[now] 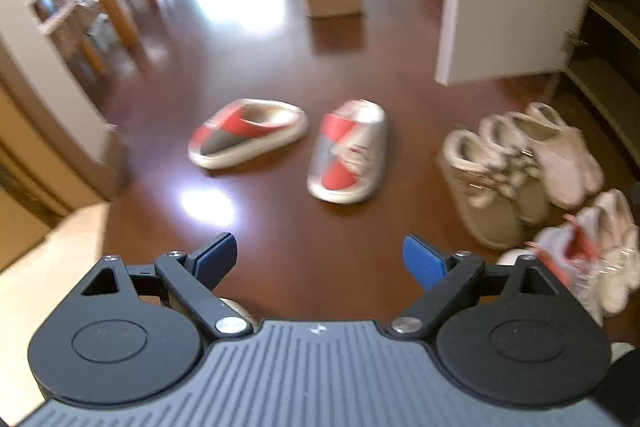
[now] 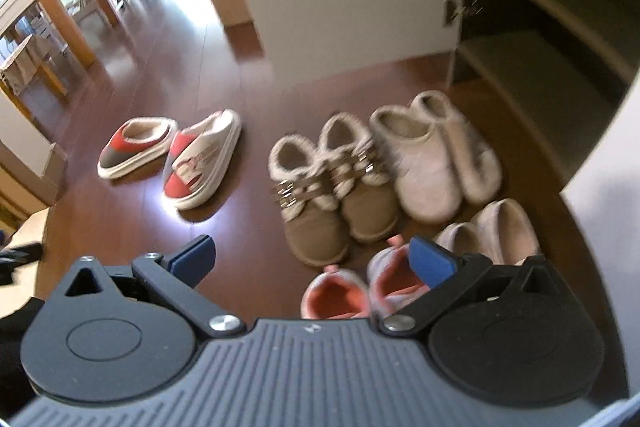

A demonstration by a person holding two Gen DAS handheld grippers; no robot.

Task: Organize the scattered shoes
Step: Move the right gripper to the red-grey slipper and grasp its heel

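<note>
Two slippers (image 2: 168, 159) lie left of the paired shoes (image 2: 384, 171) (near cupboard).

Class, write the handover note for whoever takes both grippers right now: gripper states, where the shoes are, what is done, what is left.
Left gripper: open, holding nothing.
Right gripper: open, holding nothing.
Done: brown buckle shoes, beige slippers, pink-lined sneakers and pale slippers sit paired by the open cabinet.
Left: the two red-and-grey slippers lie apart on the floor, angled differently; line them up with the others.
</note>
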